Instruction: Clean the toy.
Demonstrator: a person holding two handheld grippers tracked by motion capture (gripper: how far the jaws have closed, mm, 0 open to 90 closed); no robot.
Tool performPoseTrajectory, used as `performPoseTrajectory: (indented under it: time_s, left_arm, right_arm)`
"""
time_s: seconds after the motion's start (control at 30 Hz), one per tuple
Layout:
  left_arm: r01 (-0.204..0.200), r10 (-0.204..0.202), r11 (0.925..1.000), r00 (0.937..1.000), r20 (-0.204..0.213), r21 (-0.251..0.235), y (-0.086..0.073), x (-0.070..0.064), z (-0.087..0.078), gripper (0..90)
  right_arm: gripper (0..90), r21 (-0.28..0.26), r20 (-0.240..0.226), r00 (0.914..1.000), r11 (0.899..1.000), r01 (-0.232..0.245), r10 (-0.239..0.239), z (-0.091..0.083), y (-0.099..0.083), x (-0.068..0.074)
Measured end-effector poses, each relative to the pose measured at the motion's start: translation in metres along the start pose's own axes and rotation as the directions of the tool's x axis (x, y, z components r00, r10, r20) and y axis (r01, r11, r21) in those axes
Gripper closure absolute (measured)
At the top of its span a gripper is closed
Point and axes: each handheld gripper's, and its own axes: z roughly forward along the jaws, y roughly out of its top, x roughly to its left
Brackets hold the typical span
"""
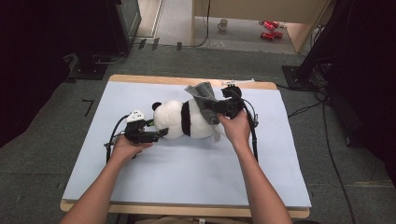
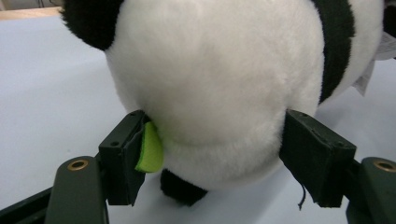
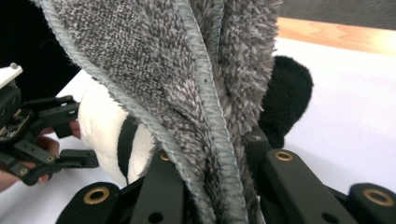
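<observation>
A black-and-white panda plush (image 1: 180,119) lies on its side in the middle of the pale blue table cover (image 1: 187,172). My left gripper (image 1: 161,133) reaches in from the left. Its jaws press on both sides of the panda's white head (image 2: 219,70), and a green pad (image 2: 150,150) shows on one jaw. My right gripper (image 1: 215,106) sits at the panda's far end, shut on a fuzzy grey cloth (image 1: 201,95). That cloth (image 3: 154,56) rises out of the jaws of my right gripper (image 3: 210,154) and drapes over the panda's body (image 3: 100,121).
A small white object (image 1: 238,82) lies at the table's far edge. Beyond the table, a mug (image 1: 223,24) and red cans (image 1: 269,29) sit on the floor. Cables (image 1: 327,140) run along the floor on the right. Dark equipment stands at both back corners.
</observation>
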Motion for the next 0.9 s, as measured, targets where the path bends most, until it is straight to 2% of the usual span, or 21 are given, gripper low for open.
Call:
performPoseTrajectory:
  time_s: [0.07,0.17,0.23,0.27,0.33,0.43,0.53,0.6,0.67,0.8,0.83,0.9]
  left_arm:
    - [0.027,-0.027,0.9996,0.9996,0.000,-0.008,-0.001,0.001,0.002,34.4]
    - [0.078,-0.078,0.9970,0.9969,-0.014,-0.005,0.001,0.000,0.002,49.1]
    - [0.066,-0.066,0.9978,0.9970,-0.041,-0.001,0.004,-0.004,-0.001,59.2]
    - [0.077,-0.077,0.9971,0.9964,-0.037,0.003,0.005,-0.005,-0.002,61.9]
    - [0.111,-0.111,0.9938,0.9937,-0.012,0.008,0.007,-0.006,-0.005,65.6]
    - [0.115,-0.116,0.9930,0.9932,0.016,0.025,0.010,-0.009,-0.012,67.0]
    - [0.116,-0.118,0.9927,0.9916,0.053,0.032,0.013,-0.014,-0.023,67.1]
    - [0.151,-0.156,0.9866,0.9843,0.083,0.061,0.013,-0.016,-0.030,67.0]
    - [0.171,-0.177,0.9827,0.9806,0.084,0.072,0.011,-0.019,-0.034,66.1]
    - [0.162,-0.165,0.9840,0.9856,0.035,0.073,0.008,-0.022,-0.029,63.0]
    - [0.144,-0.146,0.9868,0.9892,0.016,0.074,0.007,-0.022,-0.027,62.4]
    - [0.127,-0.128,0.9889,0.9918,0.000,0.077,0.007,-0.021,-0.026,61.9]
  right_arm:
    - [77.0,-0.011,0.004,0.9999,1.000,-0.012,0.012,0.002,0.001,-0.001]
    - [77.2,-0.018,-0.007,0.9994,0.999,-0.035,0.035,0.002,0.003,-0.001]
    - [77.2,-0.024,-0.012,0.9995,0.999,-0.031,0.030,-0.002,0.006,0.004]
    - [77.3,-0.027,-0.014,0.9994,0.999,-0.033,0.033,-0.006,0.009,0.006]
    - [77.3,-0.053,-0.044,0.9978,0.997,-0.052,0.050,-0.013,0.015,0.013]
    - [77.3,-0.056,-0.064,0.9979,0.998,-0.019,0.015,-0.017,0.022,0.031]
    - [77.3,-0.053,-0.084,0.9959,0.998,0.029,-0.033,-0.014,0.025,0.054]
    - [77.3,-0.042,-0.110,0.9930,0.998,0.039,-0.044,-0.006,0.024,0.067]
    - [77.3,-0.016,-0.133,0.9898,0.999,0.050,-0.052,0.006,0.023,0.078]
    - [77.3,0.056,-0.148,0.9866,0.996,0.076,-0.067,0.037,0.016,0.099]
    - [77.3,0.075,-0.147,0.9872,0.994,0.074,-0.062,0.045,0.015,0.102]
    - [77.3,0.103,-0.137,0.9890,0.992,0.071,-0.056,0.059,0.013,0.106]
